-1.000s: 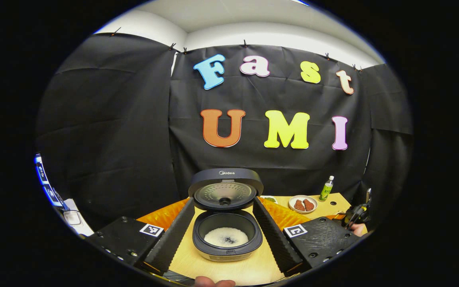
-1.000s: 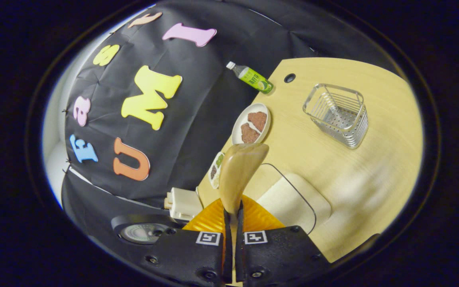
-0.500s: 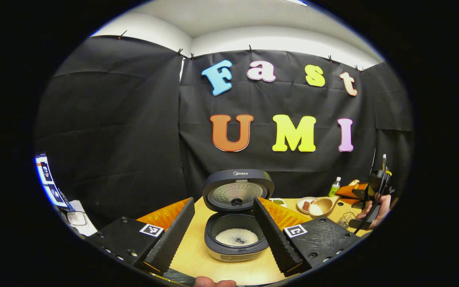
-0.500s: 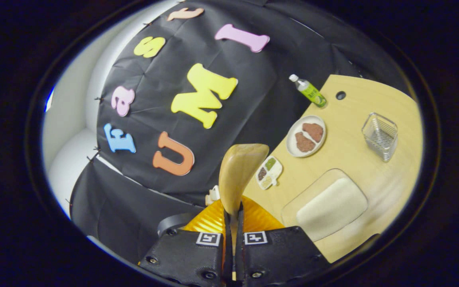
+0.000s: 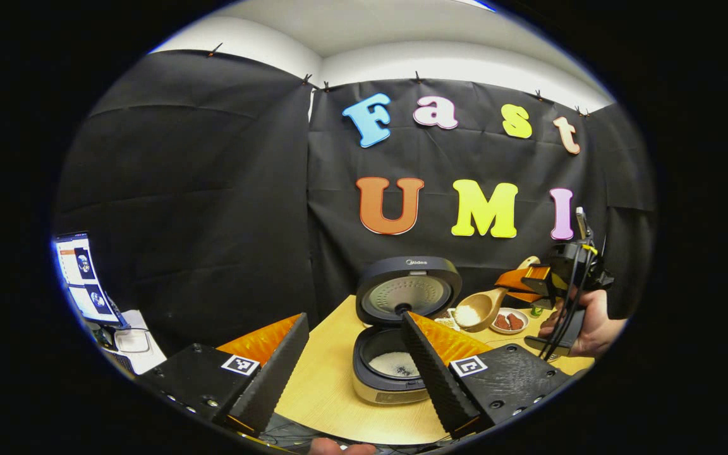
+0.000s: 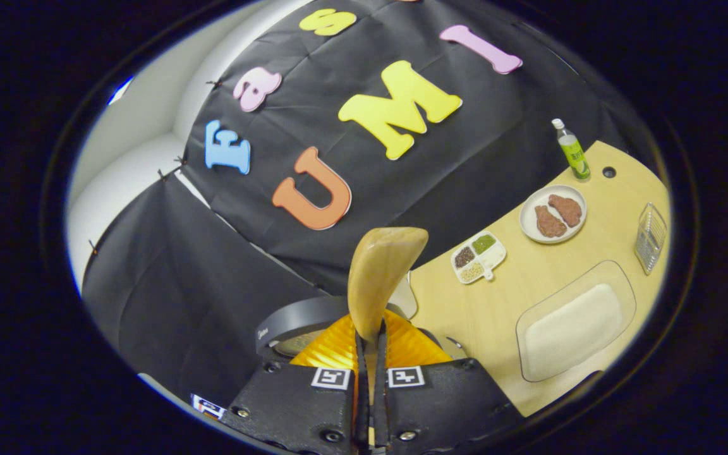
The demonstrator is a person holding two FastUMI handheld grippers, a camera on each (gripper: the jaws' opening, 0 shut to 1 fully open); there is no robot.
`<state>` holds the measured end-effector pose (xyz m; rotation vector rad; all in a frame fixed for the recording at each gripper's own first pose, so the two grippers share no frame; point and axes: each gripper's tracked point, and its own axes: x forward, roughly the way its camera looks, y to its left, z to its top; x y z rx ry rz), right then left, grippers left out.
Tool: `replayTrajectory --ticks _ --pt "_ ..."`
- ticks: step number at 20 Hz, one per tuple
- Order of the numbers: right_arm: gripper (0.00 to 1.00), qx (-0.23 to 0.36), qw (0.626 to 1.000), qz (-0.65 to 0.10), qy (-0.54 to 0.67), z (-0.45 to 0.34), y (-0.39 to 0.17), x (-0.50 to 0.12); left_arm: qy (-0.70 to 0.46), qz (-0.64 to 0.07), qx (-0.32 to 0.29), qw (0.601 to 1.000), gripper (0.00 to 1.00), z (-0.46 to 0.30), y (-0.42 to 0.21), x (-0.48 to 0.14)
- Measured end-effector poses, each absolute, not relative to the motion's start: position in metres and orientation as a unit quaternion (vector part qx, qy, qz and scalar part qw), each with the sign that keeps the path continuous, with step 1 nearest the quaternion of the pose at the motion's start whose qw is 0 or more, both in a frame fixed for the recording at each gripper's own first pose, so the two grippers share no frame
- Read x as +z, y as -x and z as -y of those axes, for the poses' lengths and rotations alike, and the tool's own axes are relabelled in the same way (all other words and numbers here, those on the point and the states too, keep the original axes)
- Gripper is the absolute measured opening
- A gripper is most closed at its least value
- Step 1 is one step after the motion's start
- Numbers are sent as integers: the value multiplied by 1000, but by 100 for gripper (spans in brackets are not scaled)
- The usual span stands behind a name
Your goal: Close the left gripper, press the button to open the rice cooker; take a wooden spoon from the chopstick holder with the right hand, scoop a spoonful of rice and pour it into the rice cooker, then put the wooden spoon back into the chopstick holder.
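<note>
In the left gripper view the rice cooker (image 5: 389, 379) stands open on the table, its lid (image 5: 408, 294) upright and white rice (image 5: 394, 364) in the pot. My left gripper (image 5: 354, 319) is open in front of it, holding nothing. The wooden spoon (image 5: 474, 311), with rice in its bowl, hangs just right of the lid, above the pot's right edge. A hand holds the right gripper (image 5: 510, 284) that carries it. In the right gripper view my right gripper (image 6: 369, 360) is shut on the spoon (image 6: 380, 272) handle, above the cooker lid (image 6: 291, 323). The wire chopstick holder (image 6: 649, 237) stands far right.
A glass dish of rice (image 6: 576, 322) lies on the table (image 6: 503, 303) to the right. Behind it are a divided dish (image 6: 479, 256), a plate of meat (image 6: 552, 213) and a green bottle (image 6: 572, 151). A monitor (image 5: 79, 272) glows at the far left.
The right gripper has carried the rice-filled spoon leftward from the rice dish to beside the cooker lid. The left gripper has drifted left, so the cooker now sits right of centre.
</note>
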<state>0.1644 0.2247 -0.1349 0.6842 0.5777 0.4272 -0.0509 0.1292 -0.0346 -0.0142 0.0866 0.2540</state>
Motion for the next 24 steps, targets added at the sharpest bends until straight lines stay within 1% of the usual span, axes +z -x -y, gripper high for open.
replayTrajectory --ticks 6,13,16,19,24 --pt "8 220 910 -275 -218 -270 -157 -163 22 -52 153 987 95 -154 68 -48" --pt "8 228 933 -252 -118 -290 -158 -178 34 -61 178 982 95 -182 79 -59" --pt "8 235 938 -240 -82 -295 -157 -182 40 -61 184 980 95 -188 81 -61" --pt "8 234 939 -244 -67 -296 -157 -187 49 -66 180 980 95 -188 79 -65" --pt "8 242 946 -215 -9 -298 -159 -179 46 -65 175 981 95 -189 74 -62"
